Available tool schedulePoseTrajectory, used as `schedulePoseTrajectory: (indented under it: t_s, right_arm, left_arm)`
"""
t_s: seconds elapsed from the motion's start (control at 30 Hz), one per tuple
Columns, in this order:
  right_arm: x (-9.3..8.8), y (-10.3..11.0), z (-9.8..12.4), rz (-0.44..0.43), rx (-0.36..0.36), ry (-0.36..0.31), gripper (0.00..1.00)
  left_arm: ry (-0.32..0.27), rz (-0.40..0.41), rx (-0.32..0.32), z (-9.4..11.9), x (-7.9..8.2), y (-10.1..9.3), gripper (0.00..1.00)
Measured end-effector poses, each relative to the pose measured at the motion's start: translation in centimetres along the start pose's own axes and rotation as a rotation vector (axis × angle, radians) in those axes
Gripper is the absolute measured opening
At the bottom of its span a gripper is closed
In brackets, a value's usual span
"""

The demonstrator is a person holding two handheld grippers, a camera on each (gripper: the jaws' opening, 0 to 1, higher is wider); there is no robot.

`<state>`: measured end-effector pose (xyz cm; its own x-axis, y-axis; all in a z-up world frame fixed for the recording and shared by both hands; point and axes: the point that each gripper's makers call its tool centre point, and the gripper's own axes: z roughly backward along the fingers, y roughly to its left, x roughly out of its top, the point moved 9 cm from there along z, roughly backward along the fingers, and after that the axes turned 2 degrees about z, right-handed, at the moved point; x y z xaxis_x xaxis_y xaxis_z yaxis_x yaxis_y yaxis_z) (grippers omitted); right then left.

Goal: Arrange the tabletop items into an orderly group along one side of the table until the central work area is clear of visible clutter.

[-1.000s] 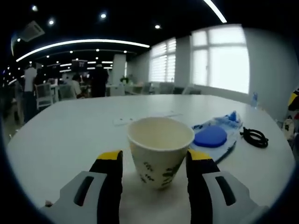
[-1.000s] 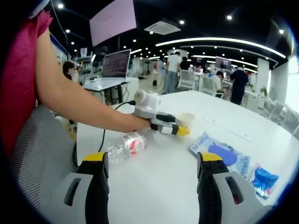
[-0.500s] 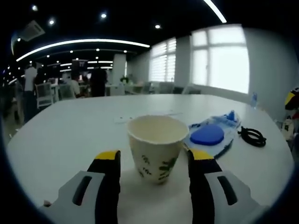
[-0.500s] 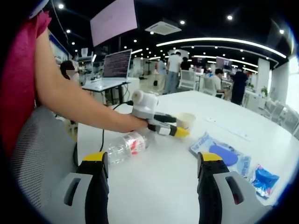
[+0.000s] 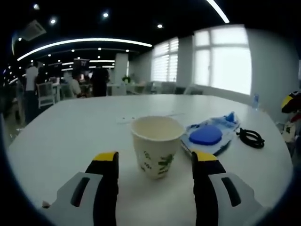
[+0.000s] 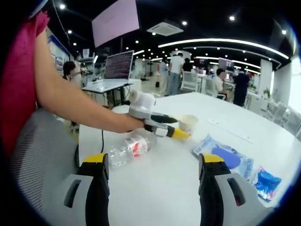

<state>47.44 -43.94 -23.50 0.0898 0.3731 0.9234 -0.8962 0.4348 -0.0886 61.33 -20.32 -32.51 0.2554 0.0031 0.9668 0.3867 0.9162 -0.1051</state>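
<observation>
tapered paper cup (image 5: 156,145) between open left gripper (image 5: 155,165)

Paper cup (image 5: 156,145), matt, printed. Clear plastic bottle (image 6: 127,147), glossy. Smooth white tabletop (image 5: 70,136), slight sheen. Blue-and-clear plastic pkg (image 5: 209,135), shiny. Black rubbery cable (image 5: 250,138).

The left gripper view sits low over the bench (image 5: 61,132), looking along it toward bright windows, with a paper cup (image 5: 156,145) close ahead at frame center. The right gripper view looks from farther back across the same bench (image 6: 155,188) toward the office interior. Both views share the paper cup (image 6: 187,123) and the blue packet (image 5: 207,135) (image 6: 225,157).
</observation>
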Motion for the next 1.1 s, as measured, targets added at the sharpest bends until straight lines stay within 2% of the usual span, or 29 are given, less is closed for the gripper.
schedulePoseTrajectory:
  t_s: [0.4, 1.1]
  right_arm:
    - [0.0, 0.1, 0.3, -0.004, -0.002, -0.004, 0.79]
    - [0.3, 0.5, 0.8, -0.002, -0.009, -0.023, 0.79]
  left_arm:
    - [-0.008, 0.007, 0.001, 2.9, 0.7, -1.2, 0.65]
    - [-0.064, -0.002, -0.028, 9.3, 4.3, -4.4, 0.71]
